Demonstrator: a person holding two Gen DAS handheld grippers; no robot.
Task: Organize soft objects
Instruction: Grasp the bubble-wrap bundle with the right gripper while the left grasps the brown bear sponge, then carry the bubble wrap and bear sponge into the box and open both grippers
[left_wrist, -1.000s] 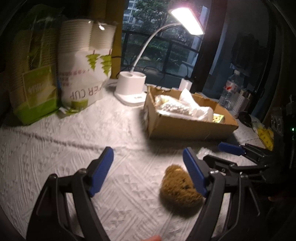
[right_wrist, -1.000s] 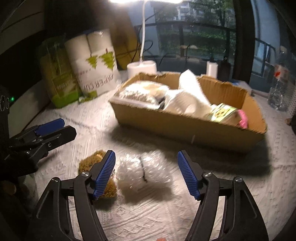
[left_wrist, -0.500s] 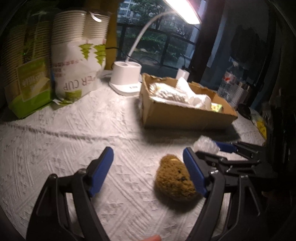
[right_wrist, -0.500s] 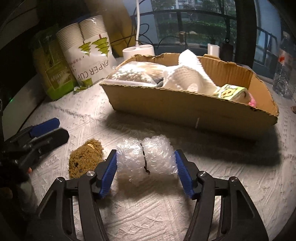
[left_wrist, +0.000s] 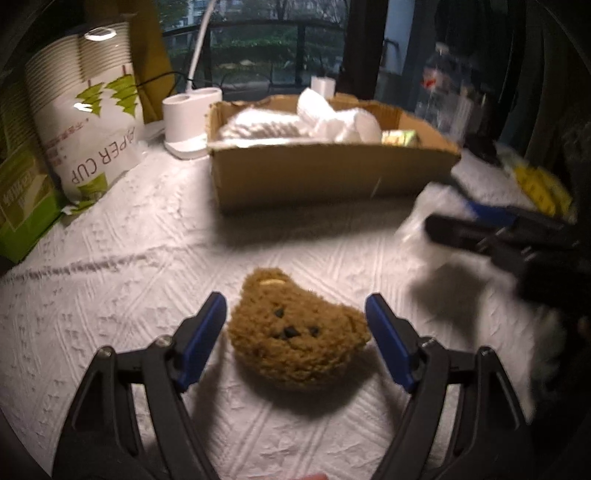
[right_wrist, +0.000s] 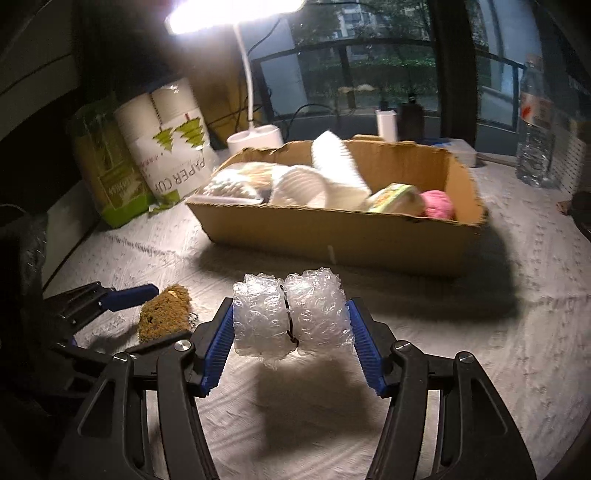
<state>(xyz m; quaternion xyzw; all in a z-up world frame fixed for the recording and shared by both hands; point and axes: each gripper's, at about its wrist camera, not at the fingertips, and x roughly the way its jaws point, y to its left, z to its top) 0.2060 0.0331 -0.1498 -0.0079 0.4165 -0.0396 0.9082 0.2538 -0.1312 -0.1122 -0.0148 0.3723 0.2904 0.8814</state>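
A brown plush bear head lies on the white cloth between the fingers of my left gripper. The jaws stand open around it, with the pads close to its sides but not squeezing. My right gripper is shut on a bubble wrap roll tied with a dark band and holds it just above the cloth. The right wrist view shows the bear low on the left beside a left gripper finger. Behind stands a cardboard box with white cloths, a pink ball and a yellow-green packet inside.
A paper cup bag and a green pack stand at the back left. A white desk lamp base sits beside the box. A water bottle stands at the far right. The patterned white tablecloth covers the table.
My left gripper has swung over so that the bear now sits between its open fingers. My right gripper has shut on the bubble wrap roll and raised it off the cloth.
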